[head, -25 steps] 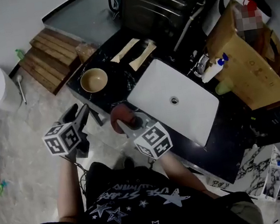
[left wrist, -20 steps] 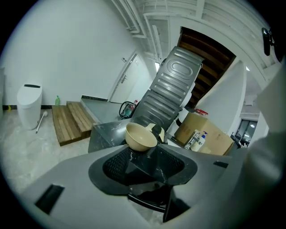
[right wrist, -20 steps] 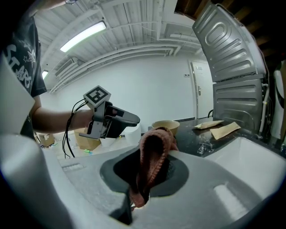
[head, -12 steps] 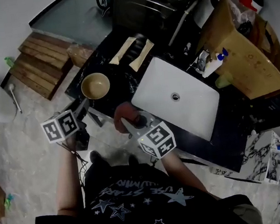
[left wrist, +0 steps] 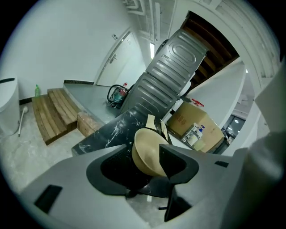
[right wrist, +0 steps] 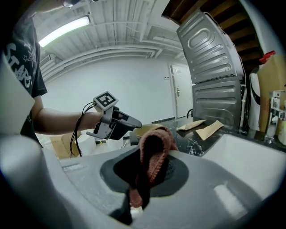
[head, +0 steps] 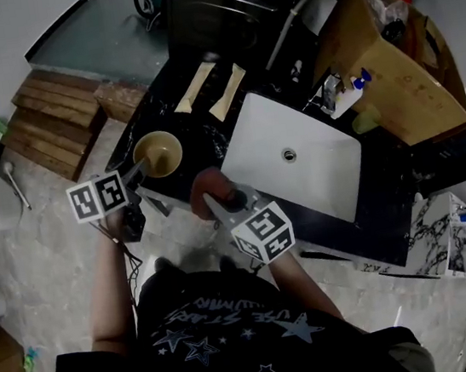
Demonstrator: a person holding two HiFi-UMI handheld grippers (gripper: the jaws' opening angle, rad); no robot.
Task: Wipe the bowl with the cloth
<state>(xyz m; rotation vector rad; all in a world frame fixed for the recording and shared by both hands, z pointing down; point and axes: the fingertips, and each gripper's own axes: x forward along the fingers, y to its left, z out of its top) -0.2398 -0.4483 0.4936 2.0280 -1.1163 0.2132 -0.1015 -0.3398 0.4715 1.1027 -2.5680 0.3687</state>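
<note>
From the head view, the bowl (head: 157,154) sits with its open side up on the black counter (head: 199,130), right at the tips of the left tongs (head: 139,170). It is round, so it has no long side. The right tongs (head: 218,202) are closed on the reddish cloth (head: 212,186), which bunches up past their tips. The white sink (head: 302,188) is just beyond them, on their right. A second ago the left tongs were well short of the bowl, and now they have come up to its rim. The right tongs have the cloth pinched just as before. In the left gripper view, the left tongs (left wrist: 147,166) stand wide open and have just been opening more. The bowl (left wrist: 145,150) is between the two jaws, with one jaw outside its near wall and the other over its inside. I cannot see either pad pressing on it (the bowl only looks tipped here because the camera leans). In the right gripper view, the right tongs (right wrist: 149,181) are shut tight on the cloth (right wrist: 154,154). It is folded over, with its long way running along the jaws and the fold sticking out in front. Past that fold, a bit to the left, are the left tongs (right wrist: 119,125) and the pale edge of the bowl (right wrist: 144,129).
</note>
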